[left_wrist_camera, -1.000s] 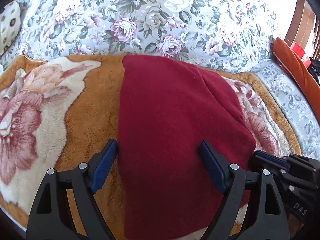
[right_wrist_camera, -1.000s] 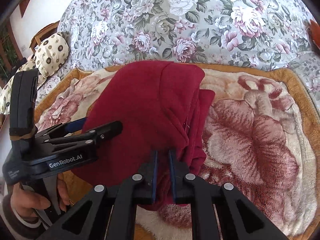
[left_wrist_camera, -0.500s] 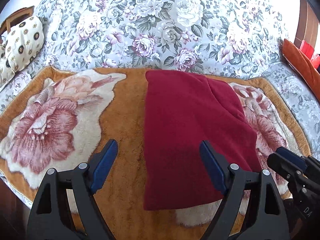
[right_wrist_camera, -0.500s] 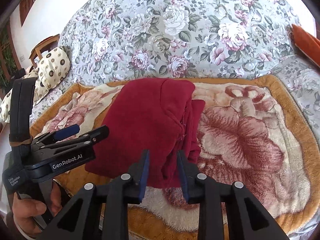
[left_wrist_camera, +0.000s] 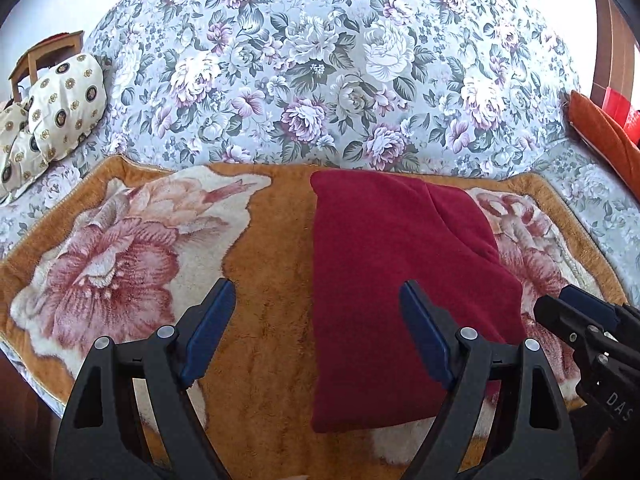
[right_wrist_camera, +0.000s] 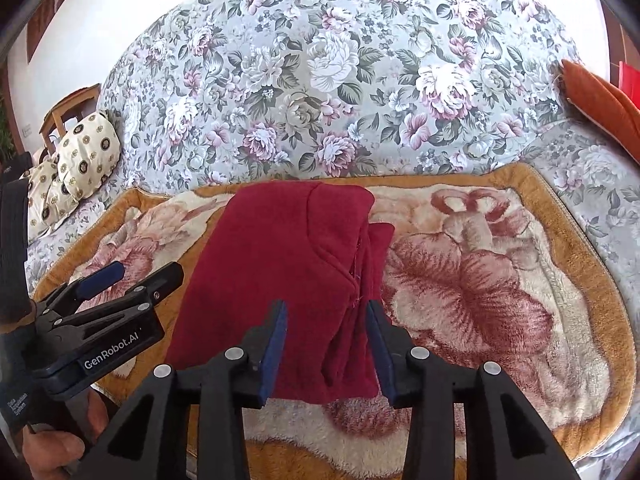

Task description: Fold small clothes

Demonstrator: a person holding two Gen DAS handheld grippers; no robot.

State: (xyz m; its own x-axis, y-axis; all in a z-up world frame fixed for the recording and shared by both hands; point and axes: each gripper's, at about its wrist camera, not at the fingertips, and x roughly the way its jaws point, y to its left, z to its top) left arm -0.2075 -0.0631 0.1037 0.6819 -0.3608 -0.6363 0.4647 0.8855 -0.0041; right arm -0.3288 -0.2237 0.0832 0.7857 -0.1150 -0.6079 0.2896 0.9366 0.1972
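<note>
Closest in, the right gripper (right_wrist_camera: 326, 340) hangs just above the near edge of the folded dark red garment (right_wrist_camera: 280, 280); its jaws are opening, the blue pads (right_wrist_camera: 274, 344) stand clear of the cloth on either side, and nothing is pinched between them, though the garment's thick layered right edge lies directly below the gap. To its left the left gripper (left_wrist_camera: 316, 332) is spread wide and holds nothing, with one finger over the bare orange-brown plush and the other over the garment's near half. A hand (right_wrist_camera: 52, 452) grips that tool's handle at the bottom left of the right wrist view. Just beyond both sets of fingers the garment lies flat as a tidy oblong on the rose-patterned plush blanket (left_wrist_camera: 120, 264), running away from the grippers towards the blanket's far border, with a smaller folded flap showing along its right side. Past the blanket rises the grey floral bedspread (left_wrist_camera: 320, 80). Far off to the left sits a cream patterned cushion (left_wrist_camera: 60, 112), and far to the right an orange cushion (left_wrist_camera: 604, 136).
</note>
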